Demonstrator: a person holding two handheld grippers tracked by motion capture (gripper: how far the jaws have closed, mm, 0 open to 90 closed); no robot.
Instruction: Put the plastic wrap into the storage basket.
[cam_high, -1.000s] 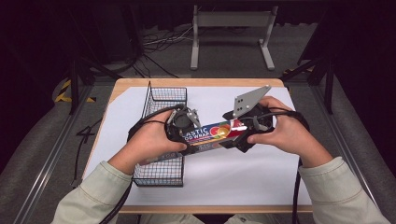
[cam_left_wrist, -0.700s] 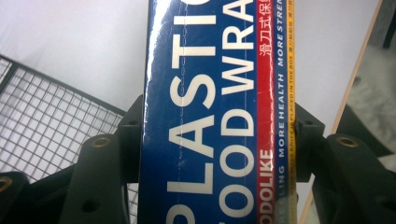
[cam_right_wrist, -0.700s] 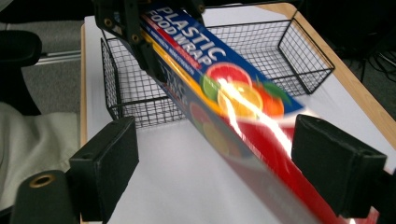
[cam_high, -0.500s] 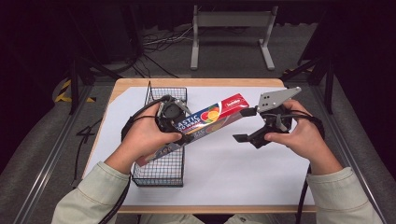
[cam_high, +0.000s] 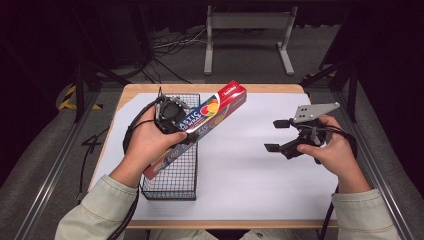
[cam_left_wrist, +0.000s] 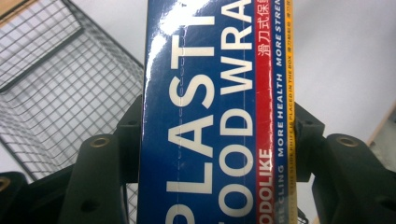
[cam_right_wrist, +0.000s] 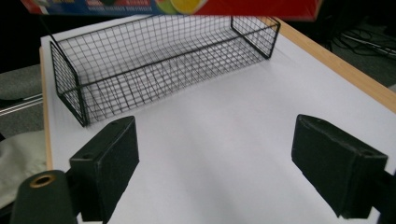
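A long blue and red box of plastic food wrap (cam_high: 207, 112) slants over the black wire basket (cam_high: 172, 172), its red end pointing to the far right. My left gripper (cam_high: 172, 120) is shut on the box near its middle. In the left gripper view the two jaws press both long sides of the box (cam_left_wrist: 210, 93), with the basket (cam_left_wrist: 56, 84) behind it. My right gripper (cam_high: 276, 135) hangs open over the white sheet at the right, nothing between its jaws. In the right gripper view the gripper (cam_right_wrist: 224, 158) faces the basket (cam_right_wrist: 163, 56), and the box (cam_right_wrist: 187, 5) crosses the top edge.
A white sheet (cam_high: 260, 170) covers the wooden table (cam_high: 270, 88); the basket stands lengthwise along its left side. Dark floor with cables and a grey metal stand (cam_high: 247, 22) lies beyond the far edge. Metal rails run along both sides of the table.
Both grippers held the box one second ago. The right gripper has let go, opened and drawn back to the right and down. The left hand has swung the box left over the basket.
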